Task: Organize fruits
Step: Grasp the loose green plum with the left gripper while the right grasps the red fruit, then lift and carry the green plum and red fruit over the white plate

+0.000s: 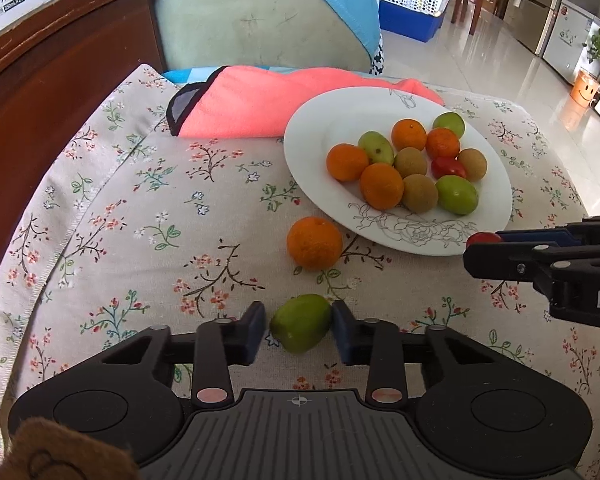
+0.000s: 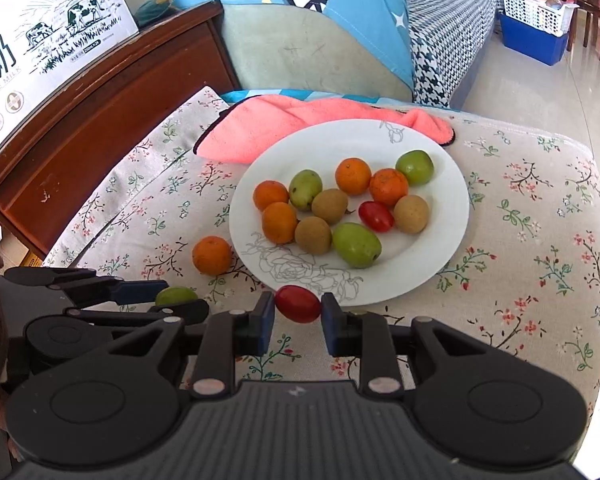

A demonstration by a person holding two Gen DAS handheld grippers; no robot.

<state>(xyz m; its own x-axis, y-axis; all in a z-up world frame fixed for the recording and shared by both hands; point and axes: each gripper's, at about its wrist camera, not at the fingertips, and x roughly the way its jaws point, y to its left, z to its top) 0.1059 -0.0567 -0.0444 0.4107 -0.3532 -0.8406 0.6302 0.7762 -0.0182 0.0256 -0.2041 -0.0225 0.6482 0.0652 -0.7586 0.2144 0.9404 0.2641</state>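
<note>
A table (image 1: 148, 216) under a floral cloth fills most of both views, with a dark wooden headboard (image 1: 60, 92) along its left edge and a pale green cushion (image 1: 256, 20) at the top centre. A pink towel (image 1: 260, 104) lies crumpled at the far end of the table, its near edge tucked behind the white plate (image 1: 320, 136). The plate sits right of centre in the left wrist view and carries a cluster of fruit: four small oranges, three green fruits, three brown round ones and a red cherry tomato. One loose orange (image 1: 314, 243) rests on the cloth just beside the plate's lower left rim.

The left gripper (image 1: 300, 330) sits at the bottom centre of its own view, its jaws closed on a green fruit (image 1: 301, 322), blue pads pressing both sides of it, low over the cloth. The right gripper (image 2: 298, 312) is at the bottom centre of its view, jaws gripping a red tomato (image 2: 298, 304) just in front of the plate's near rim. In the left wrist view that tomato shows at the right edge, at the tip of the right gripper
</note>
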